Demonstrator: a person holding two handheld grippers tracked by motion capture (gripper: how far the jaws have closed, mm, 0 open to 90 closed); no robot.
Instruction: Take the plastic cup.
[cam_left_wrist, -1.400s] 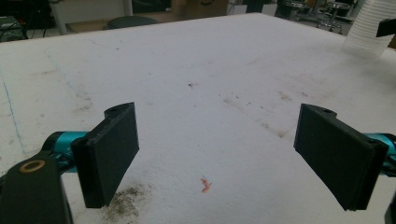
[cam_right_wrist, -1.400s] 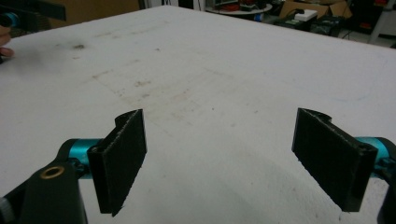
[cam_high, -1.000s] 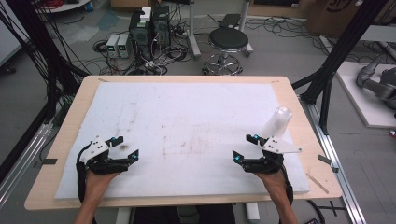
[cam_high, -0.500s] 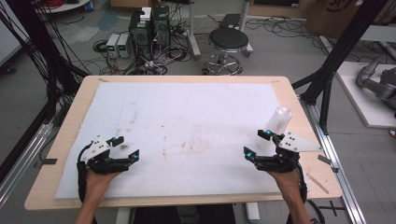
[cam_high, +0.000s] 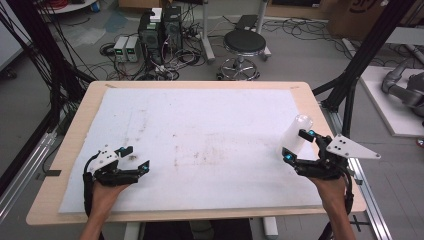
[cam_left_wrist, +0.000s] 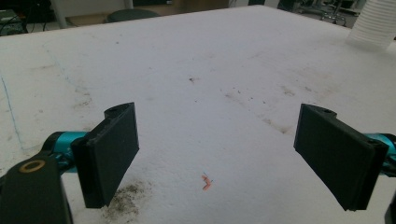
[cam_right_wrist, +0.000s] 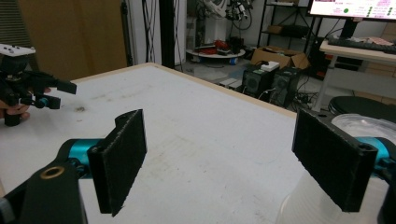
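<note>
A tall stack of clear plastic cups (cam_high: 298, 129) stands on the white foam mat (cam_high: 210, 125) near its right edge. My right gripper (cam_high: 298, 146) hovers right beside the stack, raised off the mat, jaws wide apart. In the right gripper view (cam_right_wrist: 219, 158) nothing lies between the jaws; the cups' rim (cam_right_wrist: 362, 125) shows behind the right-hand jaw. My left gripper (cam_high: 137, 156) rests low at the mat's front left, open and empty (cam_left_wrist: 217, 154). From there the cup stack (cam_left_wrist: 373, 23) shows far off at the top right.
The mat lies on a wooden table (cam_high: 65, 150) and is stained with dark specks (cam_left_wrist: 121, 200) near the left gripper. A stool (cam_high: 244, 45) and computer boxes (cam_high: 160, 25) stand on the floor behind the table. Black frame legs (cam_high: 350, 85) rise at the right.
My right gripper has risen and shifted rightward, closer alongside the cup stack. The left gripper and the cups have stayed put.
</note>
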